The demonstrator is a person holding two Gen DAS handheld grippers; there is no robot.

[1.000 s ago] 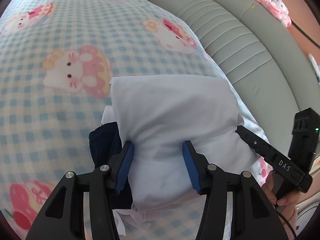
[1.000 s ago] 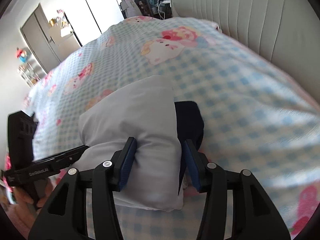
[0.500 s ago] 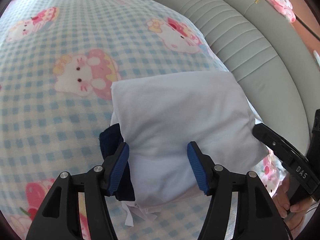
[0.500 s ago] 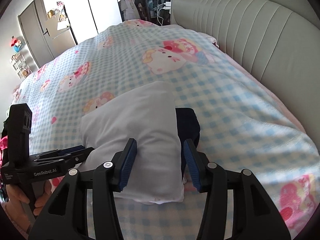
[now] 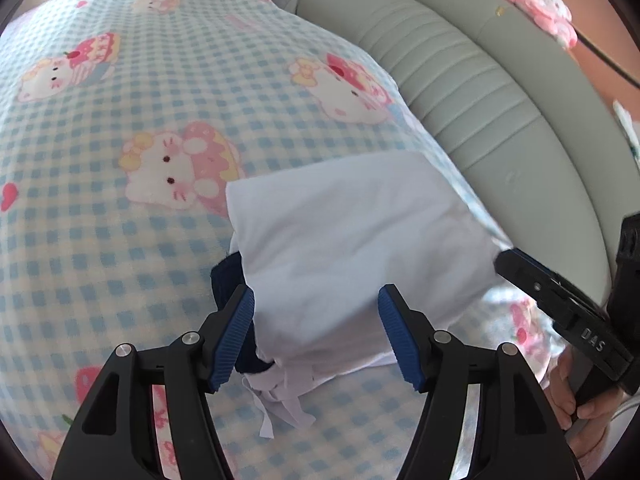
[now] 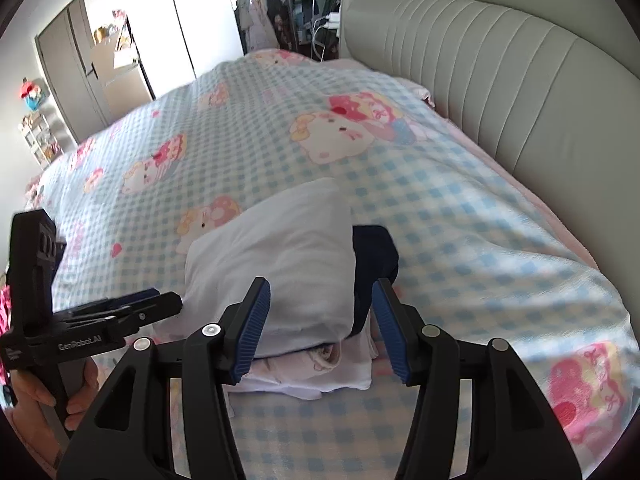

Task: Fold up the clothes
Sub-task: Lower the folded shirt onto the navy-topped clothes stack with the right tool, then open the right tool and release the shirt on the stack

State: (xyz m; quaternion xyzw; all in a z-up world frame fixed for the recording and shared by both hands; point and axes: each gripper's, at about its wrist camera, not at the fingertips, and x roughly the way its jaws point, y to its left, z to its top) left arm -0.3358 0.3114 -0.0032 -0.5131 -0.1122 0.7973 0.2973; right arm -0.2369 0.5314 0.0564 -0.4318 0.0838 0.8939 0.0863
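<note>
White cotton, folded into a plump bundle, lies on the checked blanket [image 5: 100, 128] just ahead of both tools: the white garment [image 5: 352, 248] sits on top of a dark navy garment [image 5: 226, 280] and paler folded layers. Against the frames a second ago, the left gripper [image 5: 316, 336] has let go; its blue pads then pinched the near edge of the white cloth, and now they stand clear of it on either side, jaws opening, with the cloth between them but untouched. The right gripper [image 6: 320, 328] has likewise drawn back and up, its jaws opening, and more of the stack's lower layers shows in front of it than before. The stack itself has not shifted on the bed.

Both tools tilt steeply down toward the bundle. In the left wrist view the right gripper comes in from the right edge, held by a hand [image 5: 580, 400] low in the corner. In the right wrist view the left gripper [image 6: 160, 304] enters from the left, its tip near the white cloth's side, a hand [image 6: 36, 400] around its handle.

The navy piece is mostly covered, so its shape is unclear. The pale pinkish layer [image 6: 304, 356] under the stack may be a separate garment. The padded headboard [image 6: 500, 92] lies beyond the stack, cut off at the frame edge.
</note>
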